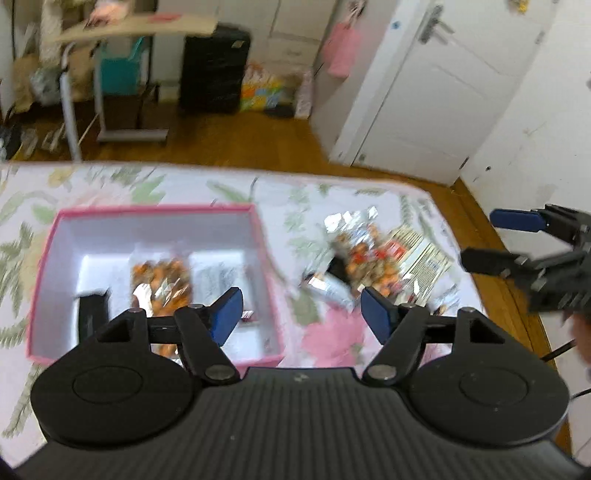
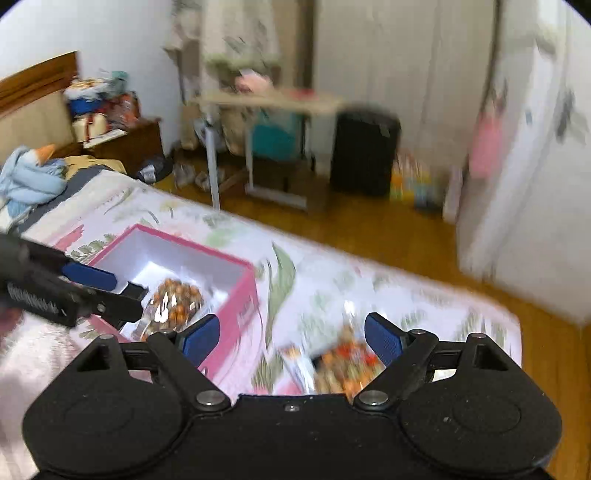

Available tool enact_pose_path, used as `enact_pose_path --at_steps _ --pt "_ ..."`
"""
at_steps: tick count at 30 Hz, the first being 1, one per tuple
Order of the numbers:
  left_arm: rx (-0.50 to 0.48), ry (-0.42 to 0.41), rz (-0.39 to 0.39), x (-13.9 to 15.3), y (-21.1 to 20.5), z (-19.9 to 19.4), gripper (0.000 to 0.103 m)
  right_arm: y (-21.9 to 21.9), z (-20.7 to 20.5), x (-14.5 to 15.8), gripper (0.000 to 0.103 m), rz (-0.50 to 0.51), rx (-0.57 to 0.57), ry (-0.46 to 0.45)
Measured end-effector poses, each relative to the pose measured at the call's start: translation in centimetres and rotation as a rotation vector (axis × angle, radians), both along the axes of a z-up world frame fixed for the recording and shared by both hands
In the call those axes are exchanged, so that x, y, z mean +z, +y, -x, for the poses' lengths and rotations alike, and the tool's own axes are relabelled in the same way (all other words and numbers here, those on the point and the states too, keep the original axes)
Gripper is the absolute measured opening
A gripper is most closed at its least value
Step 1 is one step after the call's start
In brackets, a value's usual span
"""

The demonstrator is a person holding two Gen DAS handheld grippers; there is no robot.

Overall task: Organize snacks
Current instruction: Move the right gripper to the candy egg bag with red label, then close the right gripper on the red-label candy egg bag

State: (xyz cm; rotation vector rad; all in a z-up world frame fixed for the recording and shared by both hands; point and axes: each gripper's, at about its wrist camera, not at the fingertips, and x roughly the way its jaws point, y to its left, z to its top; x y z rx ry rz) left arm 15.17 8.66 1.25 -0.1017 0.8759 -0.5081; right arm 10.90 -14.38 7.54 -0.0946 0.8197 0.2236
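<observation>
Bed, box, loose snacks; bedroom beyond.

Left gripper [image 1: 301,314]: fingers spread, nothing between them, above the box's right wall. Right gripper [image 2: 291,338]: fingers likewise apart and bare, over the pile [image 2: 343,363]. Bed [image 1: 184,188]: floral cover in pink and green, blurred. Box [image 1: 157,212]: pink rim, white inside, holding one orange-printed snack bag [image 1: 162,275] and a dark packet. Pile of foil snack bags lies on the cover just right of the box. Past the bed edge: wood floor [image 1: 236,140], rolling table [image 1: 136,27], black suitcase [image 1: 214,68], white door [image 1: 432,85], nightstand [image 2: 125,142] by the headboard.
</observation>
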Motion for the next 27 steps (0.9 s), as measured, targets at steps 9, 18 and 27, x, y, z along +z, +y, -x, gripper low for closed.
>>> enact_pose_path --at_steps 9,18,27 --pt "-0.071 0.021 -0.023 -2.3 -7.9 -1.8 0.070 -7.3 -4.4 0.5 0.089 -0.132 -0.145 0.255" --pt "-0.105 0.110 0.038 -10.5 -14.3 -5.3 0.067 -10.3 -7.6 -10.8 0.080 -0.295 -0.218 0.429" --pt "-0.058 0.170 0.104 -16.8 -15.4 -7.4 0.065 -10.3 -10.2 -16.2 0.080 -0.296 -0.125 0.409"
